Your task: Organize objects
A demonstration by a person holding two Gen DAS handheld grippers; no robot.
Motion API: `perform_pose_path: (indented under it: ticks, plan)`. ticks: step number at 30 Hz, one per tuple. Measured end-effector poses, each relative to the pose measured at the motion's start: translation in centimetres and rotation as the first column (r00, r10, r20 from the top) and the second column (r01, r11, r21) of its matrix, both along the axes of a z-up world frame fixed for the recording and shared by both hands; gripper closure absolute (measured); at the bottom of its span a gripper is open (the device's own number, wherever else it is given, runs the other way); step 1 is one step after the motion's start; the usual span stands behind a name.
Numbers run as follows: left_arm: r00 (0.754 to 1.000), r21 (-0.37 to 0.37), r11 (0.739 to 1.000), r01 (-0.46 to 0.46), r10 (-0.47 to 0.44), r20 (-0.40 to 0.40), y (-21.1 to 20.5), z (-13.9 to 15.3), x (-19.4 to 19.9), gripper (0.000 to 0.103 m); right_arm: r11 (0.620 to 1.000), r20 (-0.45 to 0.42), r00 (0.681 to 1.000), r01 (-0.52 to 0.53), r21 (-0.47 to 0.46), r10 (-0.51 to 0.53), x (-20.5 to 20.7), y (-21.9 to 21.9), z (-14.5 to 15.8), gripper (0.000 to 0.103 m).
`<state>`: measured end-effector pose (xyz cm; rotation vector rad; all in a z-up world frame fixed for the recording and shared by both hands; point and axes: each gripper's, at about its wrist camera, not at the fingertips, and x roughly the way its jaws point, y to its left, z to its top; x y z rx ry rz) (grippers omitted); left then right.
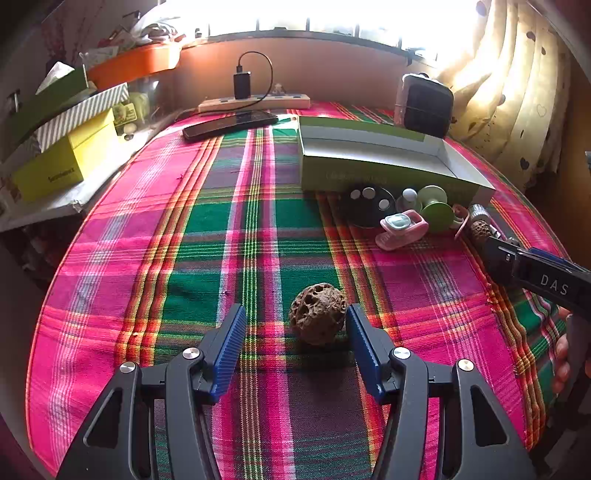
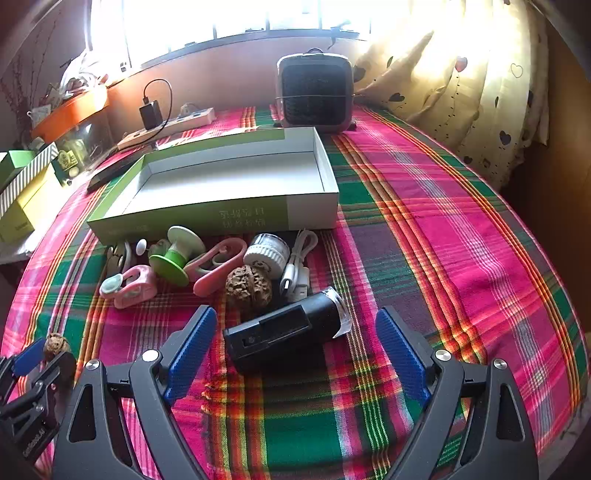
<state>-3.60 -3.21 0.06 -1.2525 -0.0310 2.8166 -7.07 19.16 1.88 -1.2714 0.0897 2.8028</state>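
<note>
Covering the table, a plaid cloth (image 1: 229, 229) lies below a sunlit window (image 1: 314, 14), both grippers' jaws open.

Background check around the plaid tablecloth (image 1: 236, 229) by the window.

Up at twelve o'clock, a power strip (image 1: 255, 101) lies along the wall with a black charger (image 1: 242, 85) plugged in, its cable looping down to a dark phone (image 1: 229, 125) lying flat just below it. Over at ten o'clock there's a stack: a yellow box (image 1: 66, 162) at the bottom, a striped box (image 1: 81, 118) on top, an orange tray (image 1: 136, 62) full of clutter behind. At one o'clock a small fan heater (image 2: 314, 92) stands upright against the wall, and a heart-print curtain (image 2: 461, 92) hangs glowing at two o'clock.
</note>
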Motion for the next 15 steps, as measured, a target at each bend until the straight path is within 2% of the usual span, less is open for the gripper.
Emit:
perform_pose_path:
  ticks: [15]
  plan:
    - [1.000,0.016,0.999,0.029,-0.029,0.002,-0.3,0.1,-0.1,0.048,0.996,0.034,0.998,0.044,0.073,-0.047,2.0,2.1,-0.1,0.015]
